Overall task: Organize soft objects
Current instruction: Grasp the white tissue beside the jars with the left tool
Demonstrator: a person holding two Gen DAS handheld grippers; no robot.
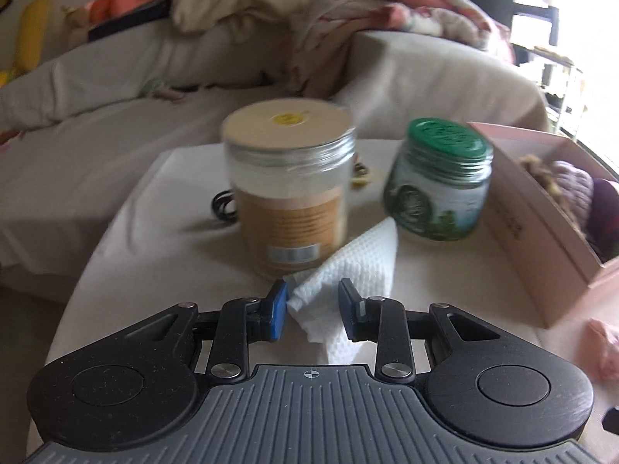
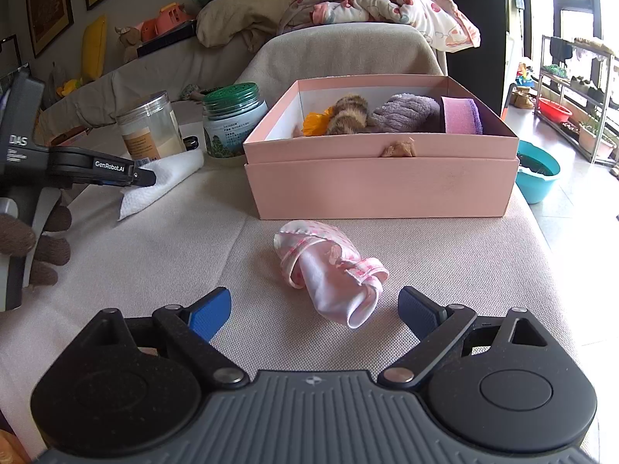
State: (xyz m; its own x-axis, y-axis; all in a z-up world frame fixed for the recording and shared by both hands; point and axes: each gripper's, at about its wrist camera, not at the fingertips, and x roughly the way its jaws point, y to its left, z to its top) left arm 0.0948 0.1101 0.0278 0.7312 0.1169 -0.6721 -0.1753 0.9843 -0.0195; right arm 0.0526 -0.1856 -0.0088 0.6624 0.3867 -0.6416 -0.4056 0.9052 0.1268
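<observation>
A white paper towel [image 1: 348, 266] lies on the cushioned surface in front of two jars. My left gripper [image 1: 314, 311] is partly open, its jaws on either side of the towel's near corner; the left pad touches it. The towel also shows in the right wrist view [image 2: 162, 181], with the left gripper [image 2: 145, 178] over it. My right gripper [image 2: 314, 315] is open and empty, just short of a pink and white cloth [image 2: 329, 270]. A pink box [image 2: 381, 185] behind it holds a brown furry item [image 2: 346, 114], a purple fuzzy item [image 2: 402, 112] and a pink sponge [image 2: 460, 116].
A clear jar with a tan lid [image 1: 288, 181] and a green-lidded jar [image 1: 439, 181] stand behind the towel. A black cable [image 1: 223, 208] lies left of the clear jar. Sofa cushions and blankets [image 2: 379, 4] are behind. A teal basin [image 2: 537, 170] sits on the floor at right.
</observation>
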